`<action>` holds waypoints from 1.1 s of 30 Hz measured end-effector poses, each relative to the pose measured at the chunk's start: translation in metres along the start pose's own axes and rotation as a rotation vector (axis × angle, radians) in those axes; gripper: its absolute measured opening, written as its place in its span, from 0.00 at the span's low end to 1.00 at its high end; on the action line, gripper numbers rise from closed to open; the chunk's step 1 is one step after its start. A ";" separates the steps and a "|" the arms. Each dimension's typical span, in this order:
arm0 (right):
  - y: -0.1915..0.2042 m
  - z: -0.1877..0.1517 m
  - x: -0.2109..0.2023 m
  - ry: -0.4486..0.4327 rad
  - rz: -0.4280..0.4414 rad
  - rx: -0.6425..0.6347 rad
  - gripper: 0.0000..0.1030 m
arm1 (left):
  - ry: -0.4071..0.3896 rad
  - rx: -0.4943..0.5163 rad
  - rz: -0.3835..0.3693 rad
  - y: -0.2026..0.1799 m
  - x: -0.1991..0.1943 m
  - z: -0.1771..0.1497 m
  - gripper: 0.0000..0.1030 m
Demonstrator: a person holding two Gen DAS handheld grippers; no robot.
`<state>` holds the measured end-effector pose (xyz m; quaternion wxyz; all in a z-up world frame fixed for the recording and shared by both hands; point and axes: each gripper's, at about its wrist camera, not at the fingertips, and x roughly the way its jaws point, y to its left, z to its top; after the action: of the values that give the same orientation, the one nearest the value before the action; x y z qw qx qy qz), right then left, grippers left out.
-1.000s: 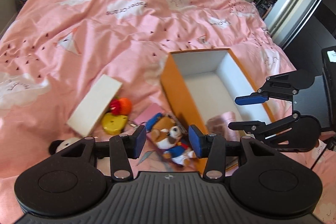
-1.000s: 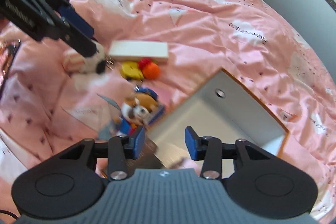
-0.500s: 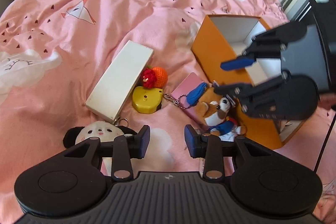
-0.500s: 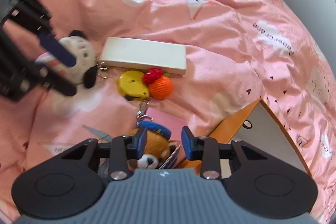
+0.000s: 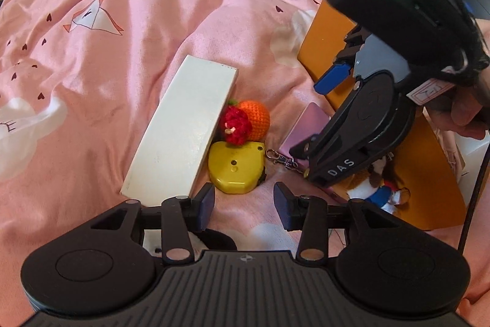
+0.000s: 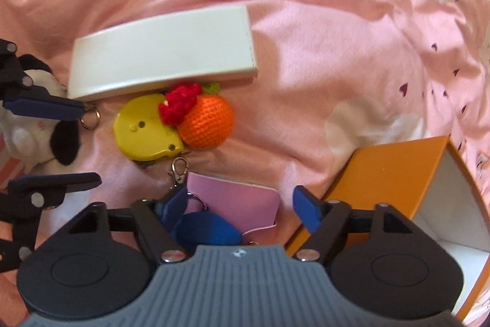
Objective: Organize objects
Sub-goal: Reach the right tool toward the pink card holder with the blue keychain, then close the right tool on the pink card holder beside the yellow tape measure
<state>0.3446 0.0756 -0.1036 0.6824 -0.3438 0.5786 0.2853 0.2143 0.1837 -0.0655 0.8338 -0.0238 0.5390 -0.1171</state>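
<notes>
My left gripper (image 5: 245, 204) hangs low over the pink bed, jaws opening. A panda plush (image 6: 30, 137) lies between its fingers, and the pads do not press on it. Just ahead sit a yellow tape measure (image 5: 235, 167), a red and orange crochet fruit (image 5: 255, 118) and a flat white box (image 5: 183, 131). My right gripper (image 6: 240, 204) points straight down, jaws opening wide. A pink wallet (image 6: 239, 198) and the blue cap of a dog plush (image 6: 205, 229) lie under it, ungripped. The orange box (image 6: 392, 173) stands open at the right.
A keyring clasp (image 6: 179, 169) lies between the tape measure and the wallet. A person's hand (image 5: 465, 112) holds the right gripper (image 5: 306, 118), which hides much of the orange box (image 5: 324, 45). The rumpled pink bedcover (image 5: 122, 51) stretches away beyond the toys.
Both grippers came down toward the toys. The right one swung from over the orange box to above the wallet and dog, and its jaws spread wide. The left one shifted over the panda.
</notes>
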 end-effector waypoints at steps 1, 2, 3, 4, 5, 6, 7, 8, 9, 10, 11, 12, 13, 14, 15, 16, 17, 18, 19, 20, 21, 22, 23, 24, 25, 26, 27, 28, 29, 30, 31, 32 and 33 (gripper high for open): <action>-0.001 0.000 0.004 0.013 0.011 0.004 0.75 | 0.002 -0.006 -0.005 0.002 0.002 0.001 0.48; -0.001 0.001 0.008 0.023 0.024 0.010 0.75 | 0.003 -0.012 -0.009 0.004 0.004 0.001 0.49; -0.002 0.001 0.012 0.036 0.038 0.021 0.76 | 0.005 -0.017 -0.012 0.005 0.007 0.002 0.49; -0.003 0.002 0.016 0.048 0.054 0.033 0.76 | 0.006 -0.019 -0.013 0.006 0.008 0.002 0.49; -0.004 0.002 0.019 0.058 0.068 0.045 0.76 | 0.007 -0.022 -0.014 0.007 0.009 0.003 0.49; -0.005 0.002 0.023 0.067 0.075 0.054 0.76 | 0.008 -0.023 -0.016 0.007 0.010 0.003 0.49; -0.004 0.002 0.024 0.067 0.076 0.055 0.76 | 0.010 -0.025 -0.018 0.008 0.010 0.003 0.49; -0.003 0.001 0.024 0.066 0.072 0.055 0.75 | 0.012 -0.025 -0.018 0.008 0.010 0.002 0.49; -0.002 0.000 0.022 0.061 0.064 0.056 0.73 | 0.012 -0.026 -0.017 0.008 0.009 0.002 0.49; 0.000 -0.002 0.018 0.055 0.056 0.051 0.72 | 0.012 -0.024 -0.017 0.007 0.008 0.001 0.49; 0.002 -0.003 0.013 0.045 0.052 0.044 0.71 | 0.012 -0.022 -0.018 0.007 0.007 0.000 0.49; 0.004 -0.006 0.007 0.033 0.053 0.038 0.70 | 0.012 -0.020 -0.018 0.006 0.006 -0.001 0.49; 0.006 -0.008 0.001 0.022 0.058 0.035 0.65 | 0.011 -0.020 -0.019 0.005 0.004 -0.002 0.49; 0.009 -0.011 -0.007 -0.001 0.051 0.031 0.32 | 0.010 -0.019 -0.021 0.004 0.003 -0.003 0.49; 0.010 -0.013 -0.016 -0.018 0.035 0.030 0.26 | 0.009 -0.017 -0.023 0.003 0.001 -0.004 0.49; 0.011 -0.014 -0.025 -0.033 0.051 0.038 0.22 | 0.007 -0.015 -0.024 0.001 -0.002 -0.005 0.49; 0.011 -0.015 -0.032 -0.045 0.075 0.041 0.16 | 0.002 -0.014 -0.024 0.000 -0.004 -0.007 0.49; 0.012 -0.017 -0.039 -0.056 0.097 0.044 0.12 | -0.001 -0.012 -0.023 -0.002 -0.007 -0.009 0.49; 0.013 -0.018 -0.045 -0.070 0.118 0.049 0.08 | -0.003 -0.011 -0.020 -0.003 -0.009 -0.011 0.49; 0.012 -0.020 -0.050 -0.077 0.139 0.053 0.08 | -0.006 -0.011 -0.017 -0.004 -0.012 -0.013 0.49; 0.013 -0.020 -0.054 -0.084 0.164 0.059 0.07 | -0.009 -0.010 -0.014 -0.005 -0.016 -0.015 0.49; 0.013 -0.022 -0.056 -0.091 0.182 0.062 0.07 | -0.010 -0.008 -0.012 -0.006 -0.019 -0.018 0.49; 0.016 -0.024 -0.058 -0.098 0.196 0.062 0.07 | -0.011 -0.006 -0.009 -0.007 -0.021 -0.019 0.49; 0.021 -0.025 -0.061 -0.106 0.216 0.056 0.07 | -0.013 -0.005 -0.004 -0.008 -0.025 -0.021 0.49; 0.026 -0.027 -0.065 -0.112 0.238 0.048 0.06 | -0.015 -0.006 0.002 -0.008 -0.027 -0.024 0.49; 0.030 -0.029 -0.066 -0.117 0.265 0.044 0.00 | -0.018 -0.010 0.007 -0.009 -0.030 -0.026 0.49; 0.034 -0.030 -0.065 -0.113 0.318 0.039 0.00 | -0.021 -0.015 0.008 -0.009 -0.034 -0.029 0.49; 0.037 -0.032 -0.064 -0.106 0.352 0.038 0.00 | -0.023 -0.022 0.005 -0.010 -0.036 -0.031 0.49; 0.043 -0.034 -0.063 -0.111 0.334 0.025 0.00 | -0.025 -0.030 0.002 -0.011 -0.038 -0.034 0.49; 0.049 -0.035 -0.063 -0.122 0.300 -0.003 0.00 | -0.027 -0.038 0.000 -0.011 -0.039 -0.035 0.49; 0.053 -0.037 -0.061 -0.131 0.279 -0.025 0.00 | -0.029 -0.045 0.000 -0.012 -0.039 -0.037 0.49; 0.052 -0.038 -0.060 -0.135 0.276 -0.023 0.01 | -0.029 -0.054 0.000 -0.013 -0.039 -0.038 0.49; 0.050 -0.039 -0.061 -0.143 0.275 -0.017 0.06 | -0.030 -0.056 0.001 -0.014 -0.039 -0.039 0.49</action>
<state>0.2718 0.0752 -0.0538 0.6733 -0.2458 0.5679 0.4047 0.1614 0.1822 -0.0447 0.8408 -0.0486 0.5297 -0.1009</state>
